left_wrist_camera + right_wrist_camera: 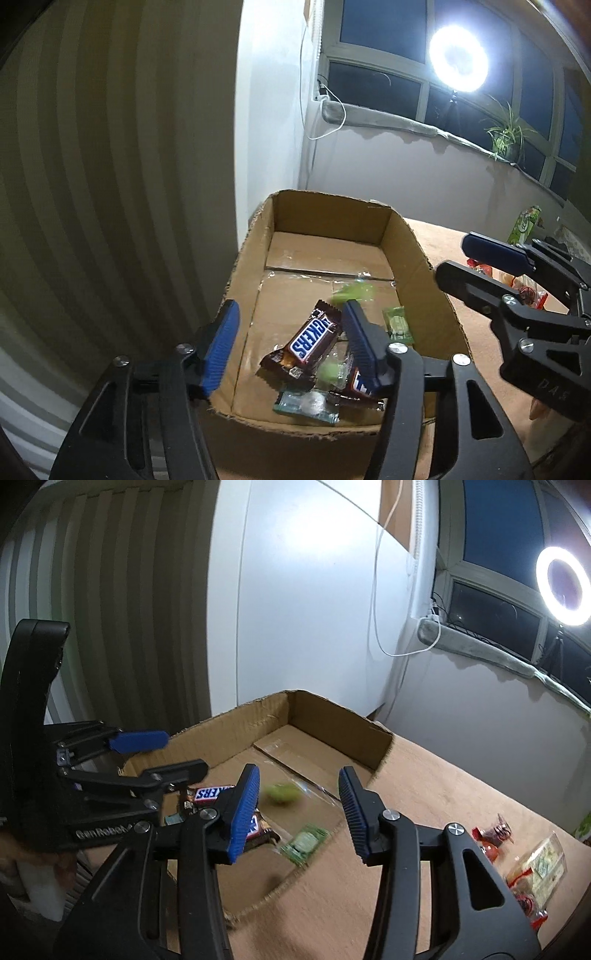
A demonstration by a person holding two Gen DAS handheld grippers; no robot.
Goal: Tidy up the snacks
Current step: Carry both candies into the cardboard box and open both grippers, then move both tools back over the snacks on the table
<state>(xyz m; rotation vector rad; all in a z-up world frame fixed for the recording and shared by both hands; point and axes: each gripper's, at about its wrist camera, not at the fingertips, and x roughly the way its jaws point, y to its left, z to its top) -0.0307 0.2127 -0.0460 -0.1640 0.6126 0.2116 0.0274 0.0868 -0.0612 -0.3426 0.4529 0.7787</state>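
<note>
both claws sit spread with nothing between the pads. left gripper (291, 347) hangs over the near left end of the cardboard box (413, 258), and right gripper (299, 812) hovers over the box's near right corner.

going left to right in the left wrist view: striped wall, then the box, and you can look straight down into it. snickers bar (314, 339) lies on the box floor, a second dark bar (358, 387) is half hidden under the right finger, a teal wrapper (306, 406) sits by the near wall, and a green packet (397, 325) is further right. a blurry green candy (352, 290) shows mid-box, can't tell if it's touching the floor. the other claw pokes in from the right edge.

right wrist view gives what that one doesn't: the table (424, 782) right of the box, with loose snacks still out there, a red-wrapped candy (493, 838) and a clear packet (543, 864) near the right edge. the ring light (543, 576) shows up top right.
</note>
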